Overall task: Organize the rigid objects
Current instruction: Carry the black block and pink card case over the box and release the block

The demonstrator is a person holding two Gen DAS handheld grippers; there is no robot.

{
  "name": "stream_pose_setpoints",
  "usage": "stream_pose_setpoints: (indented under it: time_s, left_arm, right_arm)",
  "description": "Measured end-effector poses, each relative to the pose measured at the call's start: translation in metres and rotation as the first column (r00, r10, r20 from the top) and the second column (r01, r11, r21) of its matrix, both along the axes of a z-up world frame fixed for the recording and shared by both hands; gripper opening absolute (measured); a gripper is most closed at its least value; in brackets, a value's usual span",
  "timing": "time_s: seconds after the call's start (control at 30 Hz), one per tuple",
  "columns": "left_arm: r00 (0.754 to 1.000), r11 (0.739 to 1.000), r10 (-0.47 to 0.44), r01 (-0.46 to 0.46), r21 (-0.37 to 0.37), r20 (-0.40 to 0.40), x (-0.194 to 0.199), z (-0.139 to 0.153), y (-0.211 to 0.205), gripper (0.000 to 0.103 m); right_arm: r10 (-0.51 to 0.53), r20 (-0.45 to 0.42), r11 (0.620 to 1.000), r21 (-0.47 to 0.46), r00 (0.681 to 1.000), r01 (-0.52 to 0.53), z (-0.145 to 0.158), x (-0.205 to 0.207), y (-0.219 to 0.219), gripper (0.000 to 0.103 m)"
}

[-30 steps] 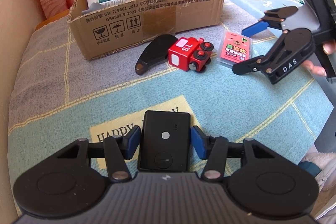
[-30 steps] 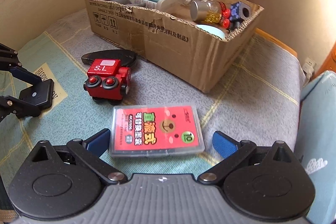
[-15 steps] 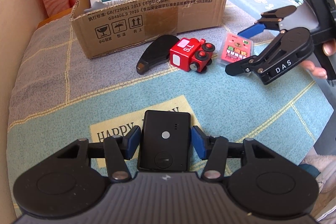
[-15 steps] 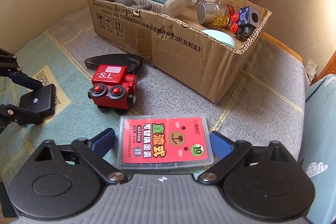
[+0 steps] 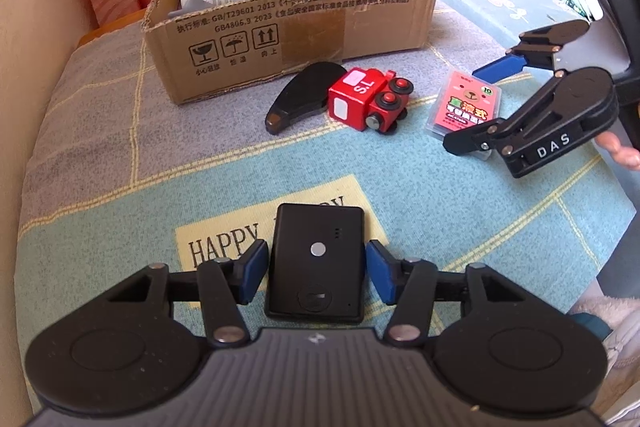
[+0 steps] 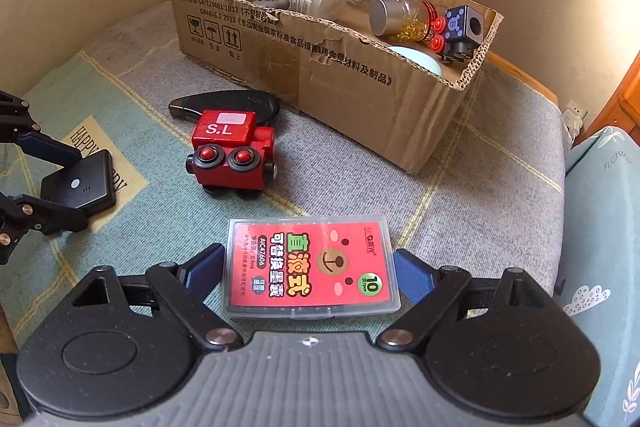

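A: Cardboard box (image 6: pixel 320 67) sits at the far side of the blanket-covered bed (image 6: pixel 480 195), already holding bottles and a blue toy block. So it looks like the place where the loose things are meant to go

B: What is left outside it?

A: Four items. A red toy train (image 5: pixel 366 99) and a black curved case (image 5: pixel 302 95) lie touching each other just in front of the box. A red-labelled clear plastic case (image 6: pixel 310 267) and a flat black device (image 5: pixel 316 263) lie nearer

B: And the tools?

A: The left tool (image 5: pixel 316 273) has its blue pads on either side of the black device, a thin gap showing on each side. It is spread, not clamped. The device lies flat on the "HAPPY" patch (image 5: pixel 224 247), square between the fingers

B: The right one?

A: The right tool (image 6: pixel 310 273) brackets the plastic case the same way, pads just beside its short edges. I judge it also unclamped, though the left pad is very near the case. Each item rests flat, so a sideways pinch on the edges seems the plan

B: Risk?

A: The clear case is smooth and thin, so it may slip
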State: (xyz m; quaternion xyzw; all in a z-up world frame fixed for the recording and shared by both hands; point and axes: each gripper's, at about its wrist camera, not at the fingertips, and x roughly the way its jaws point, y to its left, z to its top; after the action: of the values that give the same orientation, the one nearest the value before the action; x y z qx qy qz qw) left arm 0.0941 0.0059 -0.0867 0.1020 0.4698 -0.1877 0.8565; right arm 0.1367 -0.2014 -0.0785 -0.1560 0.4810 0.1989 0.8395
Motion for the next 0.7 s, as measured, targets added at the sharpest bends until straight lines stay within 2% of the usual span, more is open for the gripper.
stream_pose_setpoints:
  time_s: [0.13, 0.7]
  left_arm:
    - [1.0, 1.0, -0.012, 0.012, -0.01, 0.002, 0.0, 0.0, 0.0, 0.052]
    - [0.999, 0.998, -0.05, 0.05, -0.026, 0.002, 0.005, 0.019, 0.001, 0.051]
  right_arm:
    - [-0.007, 0.0, 1.0, 0.006, 1.0, 0.007, 0.0, -0.001, -0.002, 0.092]
    - [0.007, 0.02, 1.0, 0.014, 1.0, -0.007, 0.018, -0.011, 0.001, 0.092]
